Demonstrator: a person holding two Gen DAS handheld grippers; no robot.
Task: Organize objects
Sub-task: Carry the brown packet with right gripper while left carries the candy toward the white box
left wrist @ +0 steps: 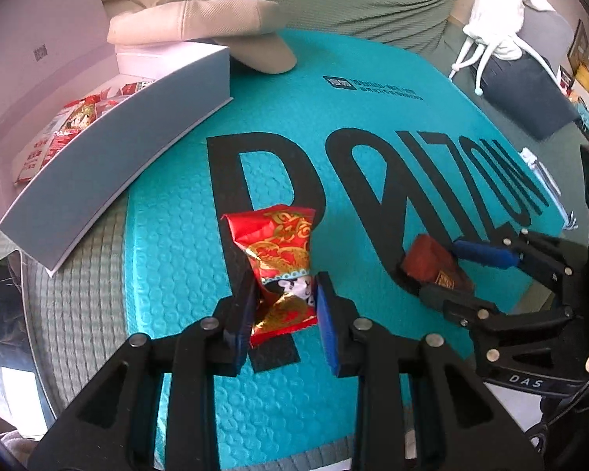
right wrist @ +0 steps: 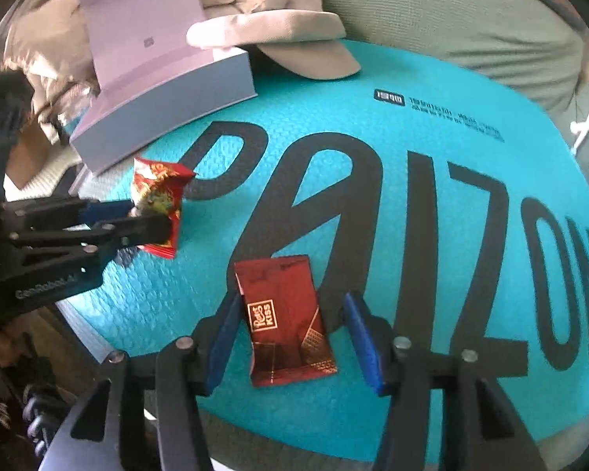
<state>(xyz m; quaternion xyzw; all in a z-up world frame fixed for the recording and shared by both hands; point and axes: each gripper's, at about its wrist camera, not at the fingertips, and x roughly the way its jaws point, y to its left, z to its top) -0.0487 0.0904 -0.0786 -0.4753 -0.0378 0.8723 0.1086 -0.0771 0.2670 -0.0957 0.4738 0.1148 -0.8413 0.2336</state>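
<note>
A red-and-gold candy packet (left wrist: 278, 243) is pinched at its lower half by my left gripper (left wrist: 284, 286), which is shut on it just above the teal bubble mailer (left wrist: 373, 117). In the right wrist view the same packet (right wrist: 159, 192) stands upright in the left gripper (right wrist: 153, 216). A dark red "Red Kiss" packet (right wrist: 286, 322) lies flat on the mailer (right wrist: 412, 196) between the fingers of my right gripper (right wrist: 292, 298). The blue pads stand clear of the packet on both sides, so that gripper is open. From the left wrist view, the right gripper (left wrist: 438, 271) straddles this packet (left wrist: 428, 261).
A white box (left wrist: 117, 149) with its lid raised stands at the mailer's far left, with several red packets (left wrist: 70, 117) inside; the box (right wrist: 165, 110) also shows from the right. A beige cap (left wrist: 224, 31) lies behind it. A dark flat device (left wrist: 8, 314) rests at the left edge.
</note>
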